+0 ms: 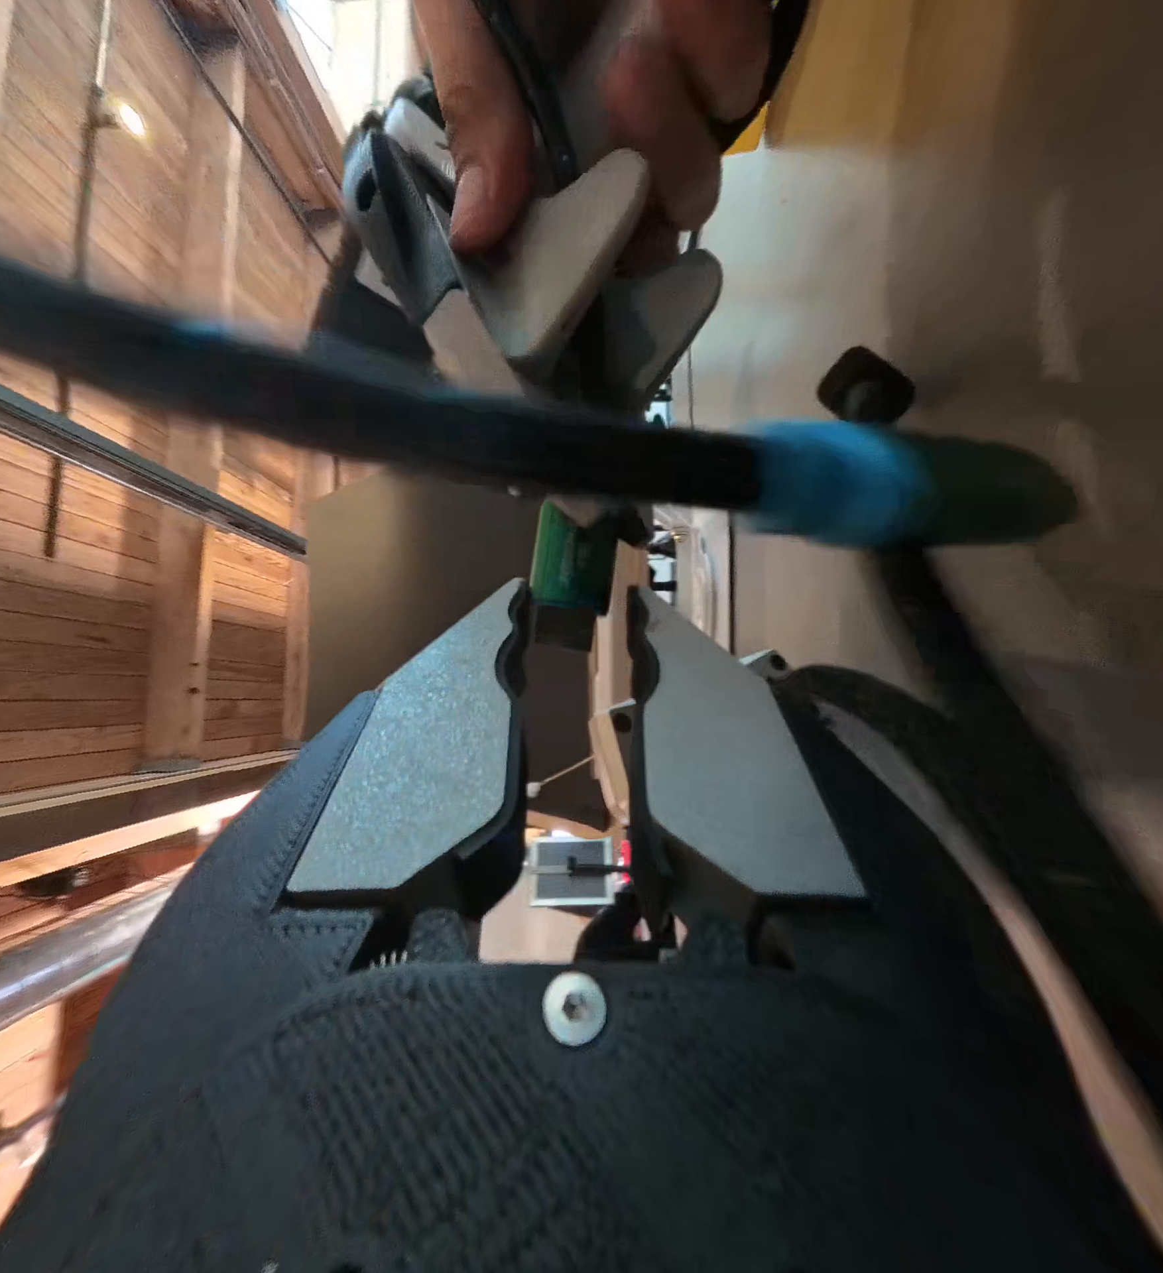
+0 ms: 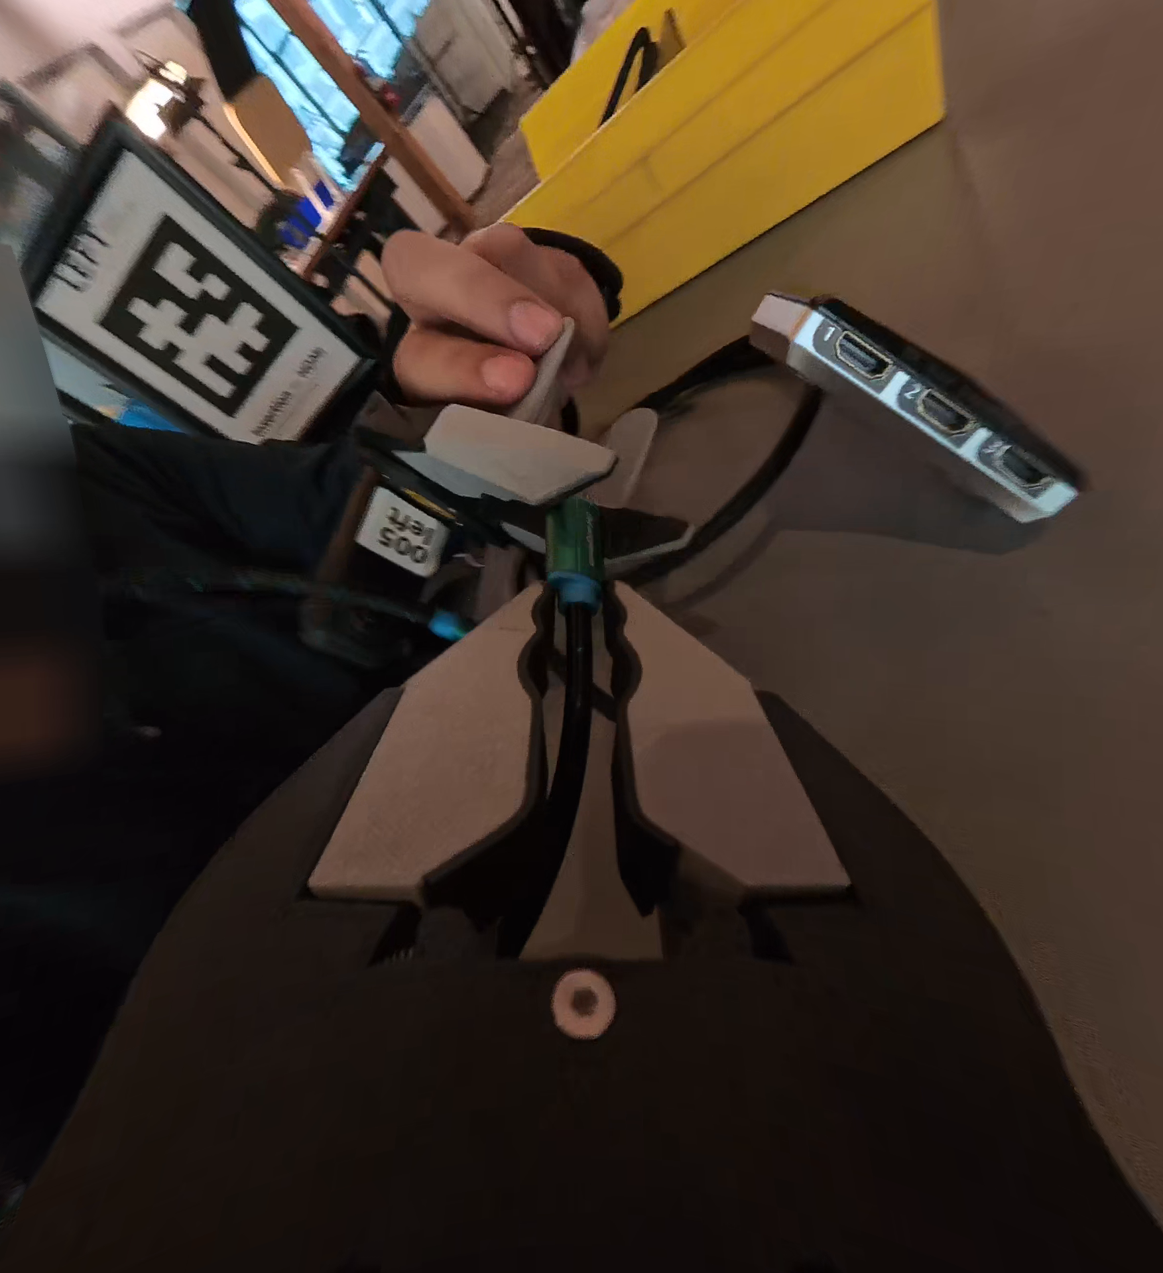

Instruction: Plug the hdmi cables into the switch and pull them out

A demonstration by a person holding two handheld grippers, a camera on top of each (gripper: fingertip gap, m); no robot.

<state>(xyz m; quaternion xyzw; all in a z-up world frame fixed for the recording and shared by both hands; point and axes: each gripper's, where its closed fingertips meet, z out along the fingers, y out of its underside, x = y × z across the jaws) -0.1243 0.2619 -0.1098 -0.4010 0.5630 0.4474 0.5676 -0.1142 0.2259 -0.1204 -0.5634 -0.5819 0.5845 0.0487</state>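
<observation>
Two tongs meet over one green HDMI plug (image 2: 573,544). Our right tongs (image 2: 579,606) sit narrowly parted around its black cable (image 2: 568,723), tips at the blue collar; whether they pinch it we cannot tell. Our left tongs (image 1: 579,613), slightly apart, flank the plug's metal end. The switch (image 2: 923,406) lies on the desk (image 2: 978,689), ports facing us.

Printed numerals mark the ports on the silver HDMI switch (image 2: 909,406) at the desk's far side. A black-and-white marker card (image 2: 200,324) carries small print; a white sticker (image 2: 403,541) below bears characters.
</observation>
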